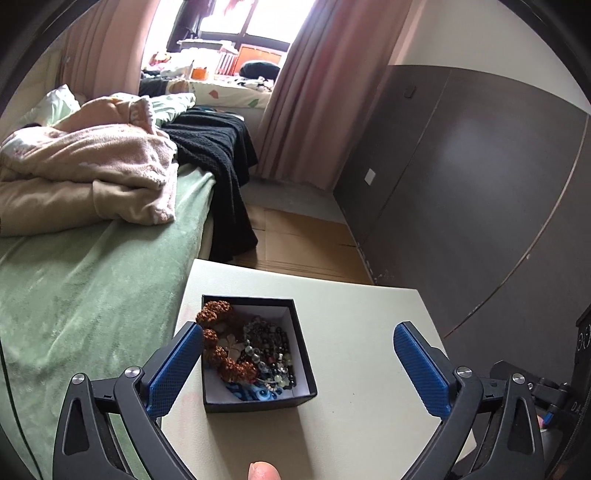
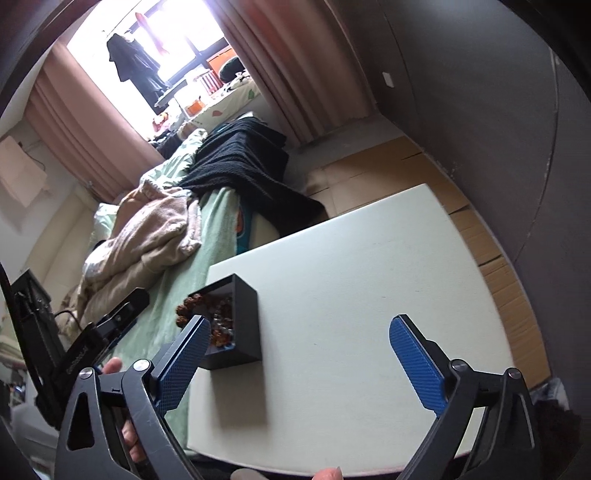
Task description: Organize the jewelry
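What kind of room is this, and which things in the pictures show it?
Most likely a bedroom in a home. A bed with a green cover carries a rumpled pink blanket, and pink curtains hang by the window. The jewelry box sits on a small white table beside the bed.

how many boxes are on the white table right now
1: a black box, open and full of beaded jewelry, near the table edge beside the bed. The near table edge is out of view, so more may be hidden.

Daylight from window ahead of hand-held gripper, blown out w/ glare; soft shadows, fisheye edges warped, dark.
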`<state>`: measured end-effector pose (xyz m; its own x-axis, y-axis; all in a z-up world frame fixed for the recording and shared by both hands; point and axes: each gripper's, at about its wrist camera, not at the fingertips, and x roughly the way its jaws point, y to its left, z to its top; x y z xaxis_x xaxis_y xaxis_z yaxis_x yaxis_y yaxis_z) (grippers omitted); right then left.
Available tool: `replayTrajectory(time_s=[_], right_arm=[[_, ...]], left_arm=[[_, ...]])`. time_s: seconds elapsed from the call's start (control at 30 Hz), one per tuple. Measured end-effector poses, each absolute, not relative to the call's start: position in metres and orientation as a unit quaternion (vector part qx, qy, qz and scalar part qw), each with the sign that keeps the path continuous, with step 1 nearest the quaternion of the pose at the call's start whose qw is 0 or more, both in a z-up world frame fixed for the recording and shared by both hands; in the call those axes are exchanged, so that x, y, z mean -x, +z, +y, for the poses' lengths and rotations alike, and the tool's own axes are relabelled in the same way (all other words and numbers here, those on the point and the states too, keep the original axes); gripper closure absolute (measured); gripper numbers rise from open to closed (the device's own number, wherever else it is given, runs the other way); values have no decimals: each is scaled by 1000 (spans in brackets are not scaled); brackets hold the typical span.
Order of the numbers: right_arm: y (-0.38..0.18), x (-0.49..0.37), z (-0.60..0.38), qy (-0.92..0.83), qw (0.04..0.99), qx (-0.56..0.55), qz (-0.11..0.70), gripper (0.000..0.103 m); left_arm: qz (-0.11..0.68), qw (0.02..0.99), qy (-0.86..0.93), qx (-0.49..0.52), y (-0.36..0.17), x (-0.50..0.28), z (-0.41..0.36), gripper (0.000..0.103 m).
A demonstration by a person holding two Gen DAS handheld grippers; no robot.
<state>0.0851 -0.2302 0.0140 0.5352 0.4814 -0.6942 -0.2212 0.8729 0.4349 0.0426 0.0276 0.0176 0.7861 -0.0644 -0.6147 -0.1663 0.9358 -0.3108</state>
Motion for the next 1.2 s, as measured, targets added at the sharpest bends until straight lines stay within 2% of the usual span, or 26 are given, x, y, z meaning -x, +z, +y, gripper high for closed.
replayTrajectory(time_s=[0.03,0.6,1.2], right_arm=[[14,-83,-233,204,864,-148,436,0],[31,-42,-249,213,887,-85,402,0],[30,-34,-249,227,885,-65,402,0]], left_arm=[[324,931,26,168,18,-39,23,1],[307,947,3,97,26,5,-15,1],[295,950,8,100,28,13,-24,1]])
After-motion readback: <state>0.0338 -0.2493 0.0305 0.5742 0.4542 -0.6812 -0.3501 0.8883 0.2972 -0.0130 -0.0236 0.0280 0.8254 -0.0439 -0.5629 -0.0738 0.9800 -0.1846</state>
